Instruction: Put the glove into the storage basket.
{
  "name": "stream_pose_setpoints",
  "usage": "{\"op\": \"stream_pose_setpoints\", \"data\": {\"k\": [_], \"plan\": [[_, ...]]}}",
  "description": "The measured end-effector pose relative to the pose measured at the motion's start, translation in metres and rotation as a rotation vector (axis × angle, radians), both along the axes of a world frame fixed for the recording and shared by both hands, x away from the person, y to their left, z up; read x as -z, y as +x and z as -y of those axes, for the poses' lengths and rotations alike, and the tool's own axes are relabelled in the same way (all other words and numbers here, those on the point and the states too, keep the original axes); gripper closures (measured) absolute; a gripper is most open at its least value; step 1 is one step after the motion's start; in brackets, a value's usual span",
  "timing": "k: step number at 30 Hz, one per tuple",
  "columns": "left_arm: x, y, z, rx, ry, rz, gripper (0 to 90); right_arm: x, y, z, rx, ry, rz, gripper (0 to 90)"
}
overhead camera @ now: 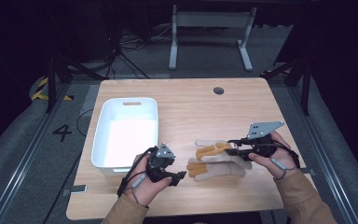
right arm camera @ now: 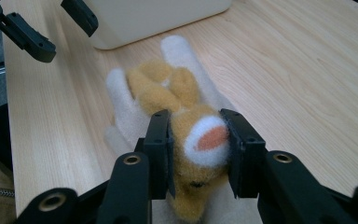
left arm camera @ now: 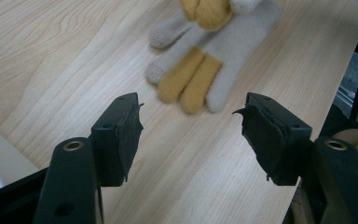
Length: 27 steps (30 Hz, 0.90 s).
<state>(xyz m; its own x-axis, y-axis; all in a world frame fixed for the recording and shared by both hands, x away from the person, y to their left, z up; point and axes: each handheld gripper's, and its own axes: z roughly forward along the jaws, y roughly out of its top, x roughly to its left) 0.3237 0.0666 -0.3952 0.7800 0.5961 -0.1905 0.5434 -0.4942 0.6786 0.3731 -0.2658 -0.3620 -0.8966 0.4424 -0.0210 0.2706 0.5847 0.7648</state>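
Note:
Two knitted gloves, cream with mustard-yellow fingers, lie near the table's front. My right gripper [overhead camera: 233, 146] [right arm camera: 196, 135] is shut on the upper glove [overhead camera: 210, 150] [right arm camera: 186, 93], its jaws pinching a furry yellow part with a white and orange patch. That glove partly rests over the lower glove [overhead camera: 214, 168] [right arm camera: 121, 109]. My left gripper [overhead camera: 182, 176] [left arm camera: 189, 109] stands open just left of the lower glove [left arm camera: 200, 70], nothing between its fingers. It also appears in the right gripper view as the left gripper [right arm camera: 28, 32] at top left.
A white plastic bin [overhead camera: 101, 135] [right arm camera: 158, 21] stands on the left half of the wooden table [overhead camera: 191, 107], close behind my left hand. A round cable hole [overhead camera: 218, 90] sits near the far edge. A white desk frame [overhead camera: 209, 28] stands beyond the table.

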Motion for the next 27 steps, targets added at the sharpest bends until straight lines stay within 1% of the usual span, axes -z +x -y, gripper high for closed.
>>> {"op": "stream_pose_setpoints", "data": {"k": [2, 9, 13, 17, 18, 19, 20, 27], "plan": [[0.0, 0.0, 0.0, -0.004, -0.005, 0.0, 38.1, 0.004, 0.0, -0.004, -0.005, -0.009, -0.008, 65.8], [0.0, 0.0, 0.0, -0.002, -0.001, 0.0, 38.1, 0.013, 0.0, -0.012, -0.027, -0.032, -0.016, 65.8], [0.0, 0.0, 0.0, -0.001, 0.0, 0.001, 38.1, 0.019, 0.001, -0.018, -0.035, -0.06, -0.021, 65.6], [0.0, 0.0, 0.0, -0.002, -0.001, 0.001, 38.1, 0.027, 0.001, -0.024, -0.045, -0.078, -0.032, 65.4], [0.0, 0.001, 0.0, -0.003, -0.001, 0.0, 38.1, 0.031, 0.001, -0.027, -0.047, -0.094, -0.038, 65.1], [0.0, 0.001, -0.001, -0.003, -0.001, 0.001, 38.1, 0.031, 0.001, -0.027, -0.047, -0.094, -0.038, 65.1], [0.0, 0.001, -0.001, -0.003, 0.0, 0.002, 38.2, 0.035, 0.001, -0.029, -0.052, -0.112, -0.043, 64.9], [0.0, 0.001, 0.001, 0.001, -0.001, 0.002, 38.2, 0.042, 0.0, -0.033, -0.073, -0.139, -0.065, 63.8]]}}
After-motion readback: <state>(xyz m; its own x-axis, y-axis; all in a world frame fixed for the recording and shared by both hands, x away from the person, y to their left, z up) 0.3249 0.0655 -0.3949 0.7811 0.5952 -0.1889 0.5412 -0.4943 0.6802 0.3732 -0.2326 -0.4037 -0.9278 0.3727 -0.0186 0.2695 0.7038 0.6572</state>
